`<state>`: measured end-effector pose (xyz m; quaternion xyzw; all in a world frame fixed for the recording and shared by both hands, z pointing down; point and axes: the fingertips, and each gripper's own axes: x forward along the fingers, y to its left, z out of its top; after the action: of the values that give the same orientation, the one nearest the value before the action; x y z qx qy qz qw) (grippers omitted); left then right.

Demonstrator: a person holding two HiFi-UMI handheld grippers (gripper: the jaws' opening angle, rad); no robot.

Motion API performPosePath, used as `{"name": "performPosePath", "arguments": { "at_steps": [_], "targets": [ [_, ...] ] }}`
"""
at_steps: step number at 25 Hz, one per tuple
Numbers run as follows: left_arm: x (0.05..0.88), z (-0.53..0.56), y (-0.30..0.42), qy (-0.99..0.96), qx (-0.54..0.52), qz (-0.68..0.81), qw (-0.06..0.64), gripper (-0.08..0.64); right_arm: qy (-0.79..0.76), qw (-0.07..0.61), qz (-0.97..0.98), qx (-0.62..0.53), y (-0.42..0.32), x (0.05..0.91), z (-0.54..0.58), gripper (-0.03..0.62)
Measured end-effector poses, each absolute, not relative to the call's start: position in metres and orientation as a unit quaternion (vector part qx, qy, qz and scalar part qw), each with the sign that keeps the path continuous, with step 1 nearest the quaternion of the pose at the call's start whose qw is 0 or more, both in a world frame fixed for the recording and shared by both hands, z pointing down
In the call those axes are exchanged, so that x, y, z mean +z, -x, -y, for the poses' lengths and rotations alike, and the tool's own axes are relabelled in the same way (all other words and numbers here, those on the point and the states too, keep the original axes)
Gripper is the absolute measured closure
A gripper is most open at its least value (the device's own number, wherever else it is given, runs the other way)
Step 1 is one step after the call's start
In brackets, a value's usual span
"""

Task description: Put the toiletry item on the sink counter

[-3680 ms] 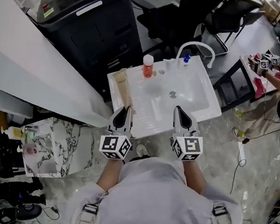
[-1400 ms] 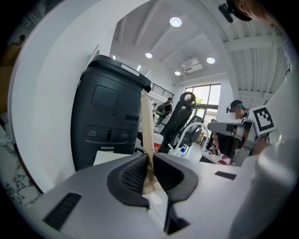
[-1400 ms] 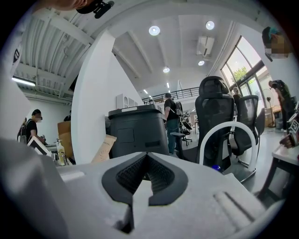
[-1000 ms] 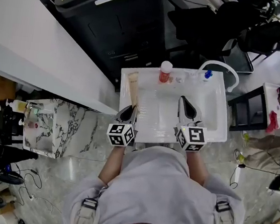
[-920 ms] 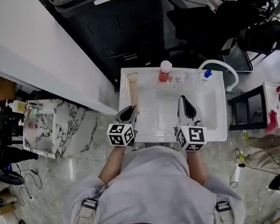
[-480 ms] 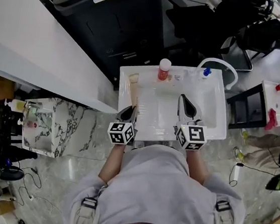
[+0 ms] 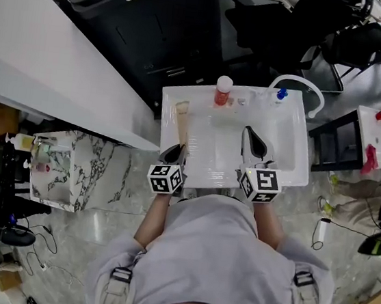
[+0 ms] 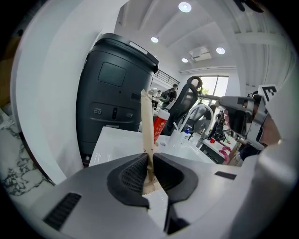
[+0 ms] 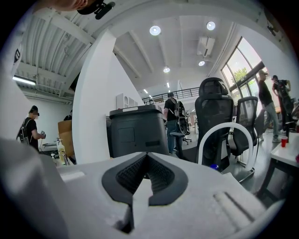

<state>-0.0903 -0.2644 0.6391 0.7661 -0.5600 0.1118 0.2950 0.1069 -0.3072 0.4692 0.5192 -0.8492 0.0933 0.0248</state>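
A: Where's the beige tube (image 7: 181, 122)?

B: Its crimped end is pinched in the left gripper (image 7: 174, 152) and it runs toward 12 o'clock over the left rim of the sink (image 7: 168, 111).

A: Any print?

B: Too small to read. A red bottle (image 7: 222, 92) stands at 1 o'clock, near the faucet (image 7: 297, 84). The right gripper (image 7: 249, 136) is pressed together on nothing over the sink.

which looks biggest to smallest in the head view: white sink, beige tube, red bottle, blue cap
1. white ceramic sink
2. long beige squeeze tube and red bottle with white cap: about alike, the tube longer, the bottle wider
3. small blue cap
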Motion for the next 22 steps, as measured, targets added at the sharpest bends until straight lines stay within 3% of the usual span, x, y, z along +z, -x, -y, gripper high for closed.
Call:
{"name": "performPosePath", "arguments": {
  "at_steps": [22],
  "targets": [
    [0.683, 0.26, 0.094, -0.749, 0.149, 0.555, 0.33, 0.523, -0.521, 0.017, 0.848, 0.095, -0.11, 0.469, 0.313, 0.588]
  ]
}}
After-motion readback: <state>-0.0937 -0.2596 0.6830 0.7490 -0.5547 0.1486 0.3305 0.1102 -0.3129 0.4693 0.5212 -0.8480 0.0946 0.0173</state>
